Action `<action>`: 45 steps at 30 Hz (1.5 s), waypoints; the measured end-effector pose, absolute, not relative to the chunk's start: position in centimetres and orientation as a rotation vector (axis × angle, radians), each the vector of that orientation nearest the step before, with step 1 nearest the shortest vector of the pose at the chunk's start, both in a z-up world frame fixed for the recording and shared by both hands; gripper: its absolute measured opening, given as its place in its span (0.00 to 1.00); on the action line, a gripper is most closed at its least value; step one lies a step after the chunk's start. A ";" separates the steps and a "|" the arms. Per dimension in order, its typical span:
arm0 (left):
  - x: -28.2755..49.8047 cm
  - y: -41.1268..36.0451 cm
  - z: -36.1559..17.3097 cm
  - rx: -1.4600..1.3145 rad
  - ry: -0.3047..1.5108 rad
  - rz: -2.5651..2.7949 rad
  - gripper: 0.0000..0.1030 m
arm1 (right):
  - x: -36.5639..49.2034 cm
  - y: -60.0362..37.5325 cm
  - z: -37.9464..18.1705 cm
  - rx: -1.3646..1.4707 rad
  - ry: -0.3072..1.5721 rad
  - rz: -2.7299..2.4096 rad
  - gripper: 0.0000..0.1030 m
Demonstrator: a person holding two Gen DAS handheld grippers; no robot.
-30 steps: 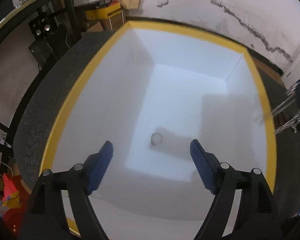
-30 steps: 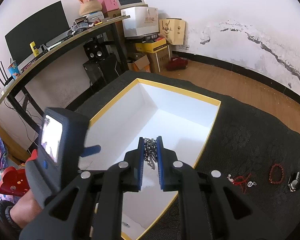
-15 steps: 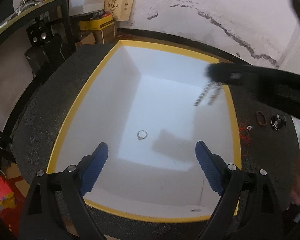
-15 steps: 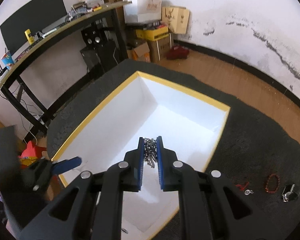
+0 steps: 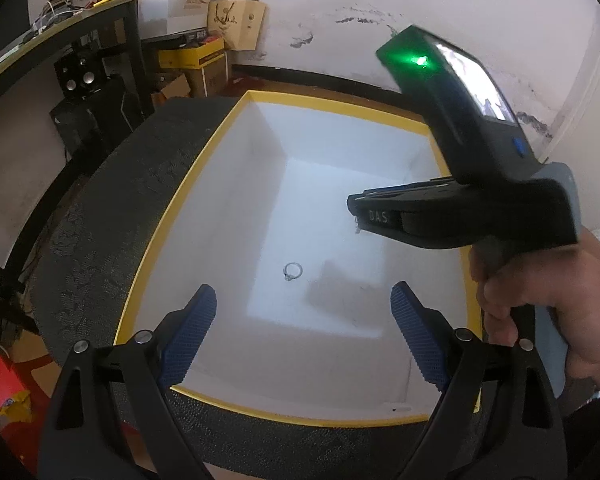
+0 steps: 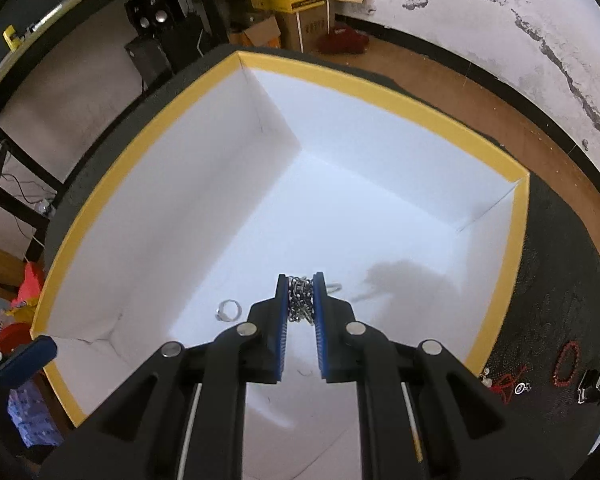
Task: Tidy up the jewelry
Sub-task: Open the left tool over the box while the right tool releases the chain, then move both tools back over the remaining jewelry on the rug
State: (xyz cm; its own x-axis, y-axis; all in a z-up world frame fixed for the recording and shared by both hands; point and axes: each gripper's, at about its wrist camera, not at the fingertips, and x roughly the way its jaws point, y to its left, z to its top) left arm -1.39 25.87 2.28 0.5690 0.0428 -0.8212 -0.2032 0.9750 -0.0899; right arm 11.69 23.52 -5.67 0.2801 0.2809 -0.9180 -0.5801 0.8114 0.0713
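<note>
Steel chain [image 6: 300,300] hangs pinched in the narrow jaws of the right gripper [image 6: 300,312] low inside the white box [image 5: 204,216], beside the ring [image 6: 228,310] already on its floor, while the left gripper [image 5: 303,336] hovers with wide, empty jaws over the near rim. Left on the counter [image 6: 560,264] (outside the far right wall) are a red cord piece [image 6: 508,382], a red bead bracelet [image 6: 566,362] and a dark piece I cannot identify [image 6: 592,386]; the box floor offers ample room, walled by yellow-edged sides.

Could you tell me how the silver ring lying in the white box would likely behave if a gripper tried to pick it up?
The ring looks thin and lies flat on the box's smooth floor, so pads would probably slide it. It looks rigid and light; nudged onto edge, it might roll.
</note>
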 end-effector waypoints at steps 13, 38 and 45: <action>-1.4 25.9 2.6 -0.192 0.944 0.141 0.84 | 10.8 23.1 -4.1 -0.315 1.062 0.599 0.75; 1.7 12.0 5.8 -0.088 0.847 -0.068 0.93 | 2.1 -4.5 5.4 -0.107 0.769 0.195 0.94; 3.0 4.6 5.3 -0.057 0.855 -0.147 0.93 | -0.1 -13.8 3.9 -0.047 0.712 0.035 0.94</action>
State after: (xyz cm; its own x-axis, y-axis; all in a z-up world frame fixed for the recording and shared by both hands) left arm 2.99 4.58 5.28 0.6471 -0.1525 -0.7470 0.1065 0.9883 -0.1095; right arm -0.14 -13.82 3.86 0.7567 0.0159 -0.6536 -0.0478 0.9984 -0.0311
